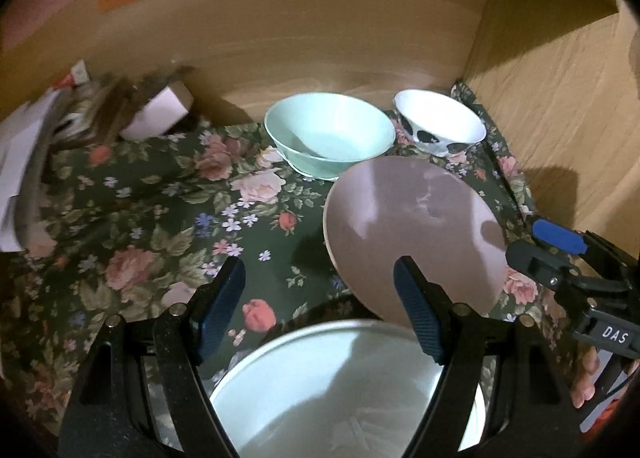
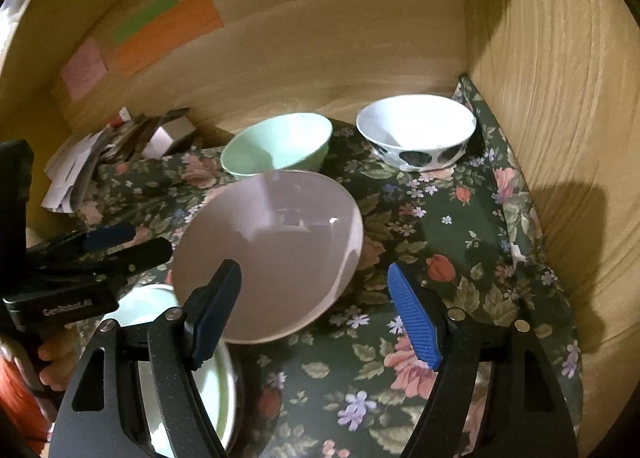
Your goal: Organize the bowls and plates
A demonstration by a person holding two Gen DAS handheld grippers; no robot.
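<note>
We keep both tongs wide open and empty, the left gripper [image 1: 320,310] above the pale green round plate [image 1: 340,390] at 6 o'clock, so the tilted mauve ceramic plate [image 2: 272,254], leaning on that rim, probably stacks next, the right gripper [image 2: 314,312] beside it.

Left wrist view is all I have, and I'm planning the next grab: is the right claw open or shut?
Observer: Open. The right claw has its fingers spread wide, with nothing clamped between them.
Operator: Where does it sit against the pink plate?
Observer: Its left finger overlaps the pink plate's near rim in the right wrist view. Its right finger is over the floral cloth.
</note>
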